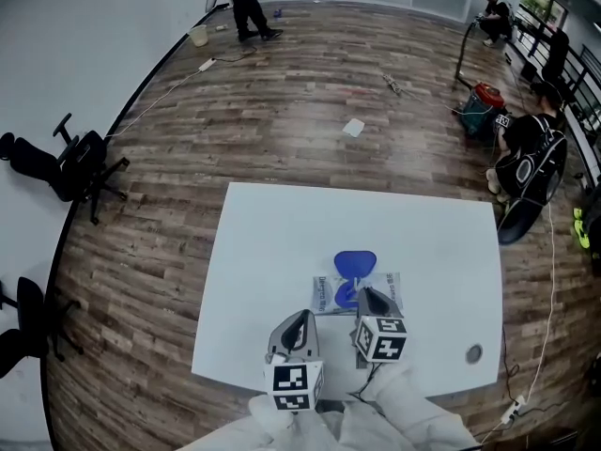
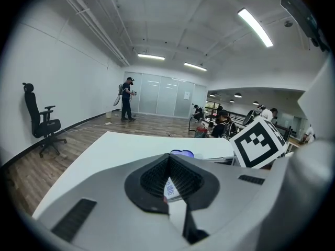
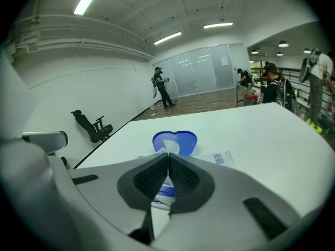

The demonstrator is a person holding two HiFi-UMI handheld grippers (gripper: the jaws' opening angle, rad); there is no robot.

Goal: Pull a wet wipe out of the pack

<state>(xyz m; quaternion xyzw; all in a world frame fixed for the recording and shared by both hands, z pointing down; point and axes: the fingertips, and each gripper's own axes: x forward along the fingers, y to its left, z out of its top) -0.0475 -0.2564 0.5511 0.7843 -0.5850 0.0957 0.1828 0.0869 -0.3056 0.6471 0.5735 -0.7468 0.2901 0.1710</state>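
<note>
The wet wipe pack (image 1: pixel 387 285) lies flat on the white table (image 1: pixel 272 252), its blue lid (image 1: pixel 355 263) flipped open at the far side. My right gripper (image 1: pixel 362 295) hangs over the pack's opening. In the right gripper view its jaws (image 3: pixel 168 155) are shut, with a white wet wipe (image 3: pixel 168 182) pinched between the pads just in front of the lid (image 3: pixel 175 140). My left gripper (image 1: pixel 302 316) sits at the pack's near left corner. Its jaws (image 2: pixel 168 157) are shut on the printed edge of the pack (image 2: pixel 170 188).
A round grommet (image 1: pixel 473 352) sits in the table's near right corner. Black office chairs (image 1: pixel 80 163) stand by the left wall. People stand and sit at the far end and right side of the wooden floor, with a paper scrap (image 1: pixel 353 127) lying beyond the table.
</note>
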